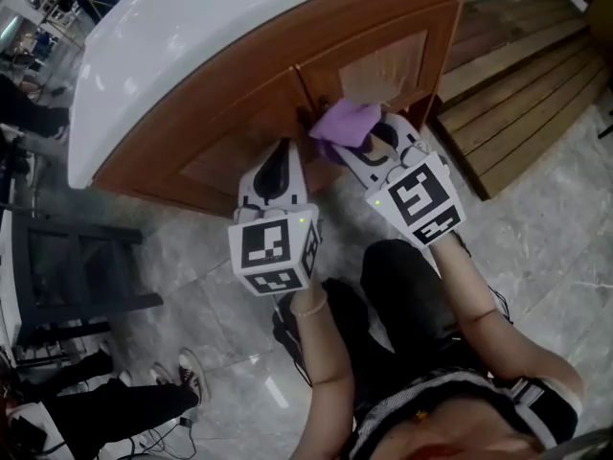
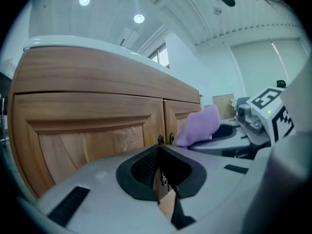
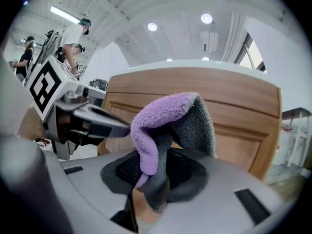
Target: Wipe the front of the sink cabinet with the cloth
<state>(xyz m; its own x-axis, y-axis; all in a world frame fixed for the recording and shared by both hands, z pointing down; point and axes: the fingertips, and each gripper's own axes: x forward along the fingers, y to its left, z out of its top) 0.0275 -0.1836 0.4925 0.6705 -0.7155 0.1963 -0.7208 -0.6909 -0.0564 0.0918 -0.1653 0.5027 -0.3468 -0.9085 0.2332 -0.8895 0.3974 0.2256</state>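
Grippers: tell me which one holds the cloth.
The right gripper: its jaws are clamped on the purple cloth. The left gripper, beside it, has its jaws shut with nothing between them.

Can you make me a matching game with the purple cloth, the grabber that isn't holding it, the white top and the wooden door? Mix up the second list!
Things:
1. purple fuzzy cloth
2. left gripper
3. smooth white countertop
4. brown wooden cabinet door

Where or how:
A. lies on top of the cabinet
B. jaws together, nothing in them
C. pinched in the right gripper
D. stands just ahead of both grippers, under the white top

Pairs: 1-C, 2-B, 3-A, 4-D
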